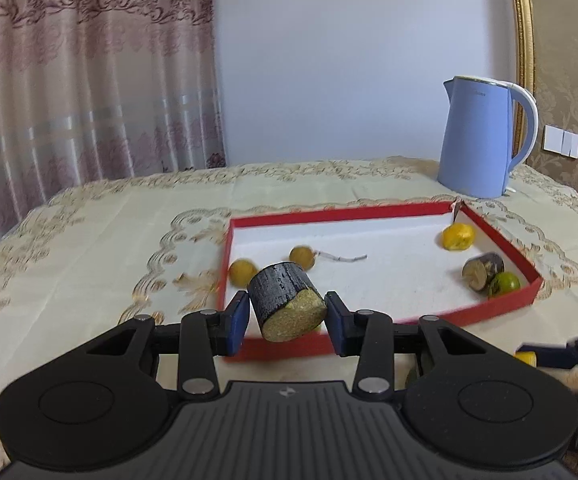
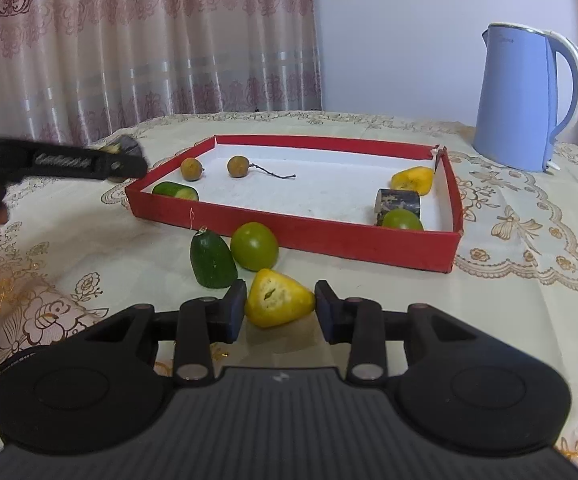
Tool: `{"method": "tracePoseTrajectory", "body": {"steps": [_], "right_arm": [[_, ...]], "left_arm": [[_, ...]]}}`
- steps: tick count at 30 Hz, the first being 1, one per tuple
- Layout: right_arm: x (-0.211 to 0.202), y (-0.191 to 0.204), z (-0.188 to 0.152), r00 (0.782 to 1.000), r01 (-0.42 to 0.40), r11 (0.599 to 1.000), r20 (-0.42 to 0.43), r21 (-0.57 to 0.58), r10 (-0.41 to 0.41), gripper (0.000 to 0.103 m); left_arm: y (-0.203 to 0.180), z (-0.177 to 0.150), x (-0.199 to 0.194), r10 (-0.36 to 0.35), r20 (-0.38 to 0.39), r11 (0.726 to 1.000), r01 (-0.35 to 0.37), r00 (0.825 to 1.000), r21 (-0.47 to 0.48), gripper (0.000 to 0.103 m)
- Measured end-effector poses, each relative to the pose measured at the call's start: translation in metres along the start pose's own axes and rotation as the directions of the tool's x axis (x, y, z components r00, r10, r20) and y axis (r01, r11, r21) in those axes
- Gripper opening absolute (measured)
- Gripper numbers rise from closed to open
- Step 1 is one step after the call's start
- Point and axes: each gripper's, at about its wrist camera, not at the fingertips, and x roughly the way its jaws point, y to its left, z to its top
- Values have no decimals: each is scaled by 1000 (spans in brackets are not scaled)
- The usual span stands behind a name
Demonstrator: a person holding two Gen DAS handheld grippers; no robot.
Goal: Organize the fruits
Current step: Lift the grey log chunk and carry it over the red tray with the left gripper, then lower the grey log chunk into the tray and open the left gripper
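Note:
My left gripper is shut on a dark sugarcane piece and holds it above the near left edge of the red tray. The tray holds two small longans, a cucumber piece, a yellow fruit, a second sugarcane piece and a green fruit. My right gripper has its fingers on both sides of a yellow fruit piece on the table; whether they press it is unclear. A cucumber end and a green round fruit lie just beyond.
A blue electric kettle stands at the back right of the cream embroidered tablecloth. A curtain hangs behind the table. The left gripper's side reaches in from the left in the right wrist view.

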Motion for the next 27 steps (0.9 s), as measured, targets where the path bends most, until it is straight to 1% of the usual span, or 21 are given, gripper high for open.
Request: {"method": "tracePoseTrajectory", "body": {"steps": [3,7,11,14,17,27], "right_arm": [[0,-1,0,1000,0,1000,3,10,0,35],[-3,1,-1,1000,13,1000,12,6,-13,35],[-4,-1,-1,1000,23,1000,17,20,-23,35],[-4,-1,-1,999,28,999,20,26,-28,35],[-5,0,-1,999,31,999,22,28,-32,35],[-7,1,-1,999,37,999,25,28,-38,34]], "left_arm": [[-9,19,18,-28,-10,999,28,1000,22,40],[-27,40,55,-50,-58,997,53,997,55,40],[-48,47,91,-14,-101,994,25,995,103,40],[-57,48,113,19,-125,993,-4,992,120,40],[-60,48,126,37,-146,993,-20,989,118,40],[-66,50,138,90,-147,987,-69,985,147,41]]}}
